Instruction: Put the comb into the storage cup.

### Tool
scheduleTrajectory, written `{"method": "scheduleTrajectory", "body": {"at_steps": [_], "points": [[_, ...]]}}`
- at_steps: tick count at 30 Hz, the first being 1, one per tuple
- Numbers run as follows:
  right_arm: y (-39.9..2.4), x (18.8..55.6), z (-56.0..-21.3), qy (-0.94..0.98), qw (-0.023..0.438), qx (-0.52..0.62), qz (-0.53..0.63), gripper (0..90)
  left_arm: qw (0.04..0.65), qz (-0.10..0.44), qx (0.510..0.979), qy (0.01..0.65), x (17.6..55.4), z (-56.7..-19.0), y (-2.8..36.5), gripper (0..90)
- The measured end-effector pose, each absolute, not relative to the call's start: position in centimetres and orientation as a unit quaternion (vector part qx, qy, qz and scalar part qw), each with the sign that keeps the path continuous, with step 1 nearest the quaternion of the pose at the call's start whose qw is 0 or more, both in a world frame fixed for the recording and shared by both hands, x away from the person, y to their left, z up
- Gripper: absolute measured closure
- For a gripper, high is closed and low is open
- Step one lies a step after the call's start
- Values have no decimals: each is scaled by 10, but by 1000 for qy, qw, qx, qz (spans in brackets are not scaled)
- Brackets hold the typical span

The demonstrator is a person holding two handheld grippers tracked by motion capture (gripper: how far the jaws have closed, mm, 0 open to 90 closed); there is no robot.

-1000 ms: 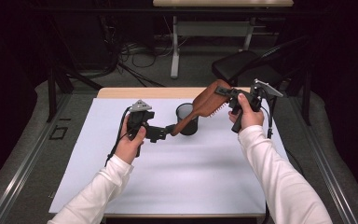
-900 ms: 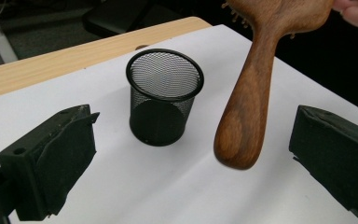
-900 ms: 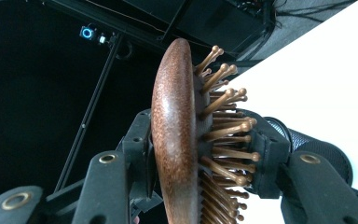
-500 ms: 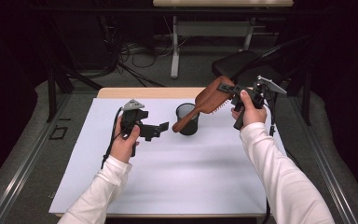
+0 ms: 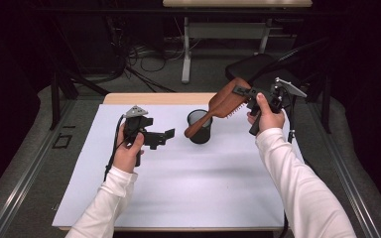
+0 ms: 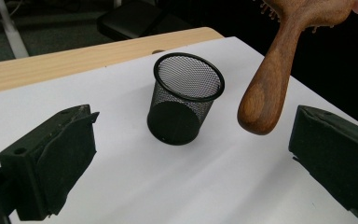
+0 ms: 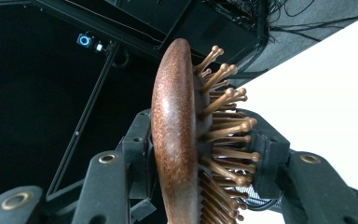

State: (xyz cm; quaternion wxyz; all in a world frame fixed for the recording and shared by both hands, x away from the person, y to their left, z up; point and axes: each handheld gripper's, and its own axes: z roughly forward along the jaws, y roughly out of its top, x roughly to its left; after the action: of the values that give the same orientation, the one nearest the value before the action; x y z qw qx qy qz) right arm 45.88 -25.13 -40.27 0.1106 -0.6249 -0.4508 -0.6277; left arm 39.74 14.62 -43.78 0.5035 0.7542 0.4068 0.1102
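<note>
A: What is the right claw (image 5: 243,92) doing?

B: It is gripping the head of a wooden hairbrush (image 5: 222,104), with the jaws pressing on it from both sides. In the right gripper view one jaw is lying against the smooth back of the hairbrush (image 7: 177,140) and the other is sitting in among the bristles.

A: Where is the hairbrush hanging?

B: It is being held up in the air over the far right part of the worktop (image 5: 178,198), slanting down. Its handle end is pointing toward a black mesh cup (image 5: 199,126), and in the high view it is overlapping the cup's rim. In the left gripper view the handle (image 6: 265,93) is hanging just beside the mesh cup (image 6: 182,100), apart from it.

A: And the cup?

B: It is standing upright on the white sheet, nearer the far edge than the near one, roughly midway between the two hands.

A: What about the left claw (image 5: 166,135)?

B: It is hovering over the left half of the worktop, aiming toward the cup. Its jaws are standing wide apart with nothing between them.
</note>
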Motion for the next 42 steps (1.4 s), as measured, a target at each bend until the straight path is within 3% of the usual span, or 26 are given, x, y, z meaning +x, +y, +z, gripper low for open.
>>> {"method": "scheduleTrajectory", "body": {"at_steps": [42], "points": [[-263,473,-393,-425,57,-641,-636,506,506,92,741,432,397,-454,166,8]]}}
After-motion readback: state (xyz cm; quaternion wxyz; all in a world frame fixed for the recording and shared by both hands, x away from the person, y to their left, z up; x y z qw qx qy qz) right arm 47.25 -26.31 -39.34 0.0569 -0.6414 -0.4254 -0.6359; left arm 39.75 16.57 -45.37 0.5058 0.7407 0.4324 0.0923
